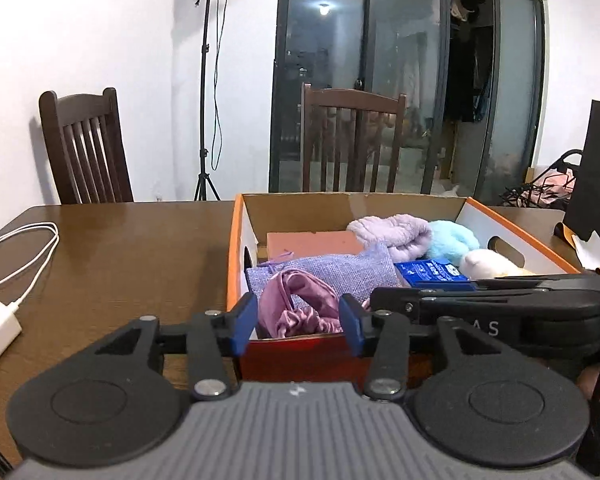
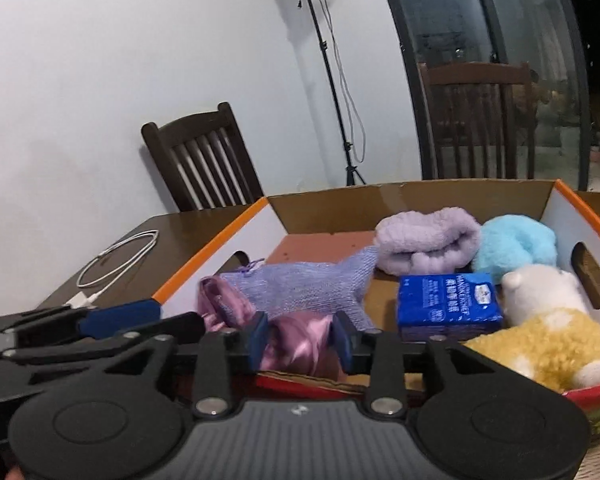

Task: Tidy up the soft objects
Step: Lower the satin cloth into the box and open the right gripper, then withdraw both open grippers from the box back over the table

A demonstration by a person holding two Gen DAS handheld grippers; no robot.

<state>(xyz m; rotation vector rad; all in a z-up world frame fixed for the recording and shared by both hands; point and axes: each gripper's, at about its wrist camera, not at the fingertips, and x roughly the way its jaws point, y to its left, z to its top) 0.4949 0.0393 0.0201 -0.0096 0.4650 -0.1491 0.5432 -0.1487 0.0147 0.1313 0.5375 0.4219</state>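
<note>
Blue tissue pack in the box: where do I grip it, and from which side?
Grip the tissue pack across its left and right edges, coming down from above with the right gripper. It lies flat, the left edge is bare, but the plush toy crowds its right side.

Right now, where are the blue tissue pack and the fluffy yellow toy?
blue tissue pack [image 2: 450, 306]: right wrist view, middle of its printed face.
fluffy yellow toy [image 2: 548, 344]: right wrist view, its woolly yellow body.
</note>
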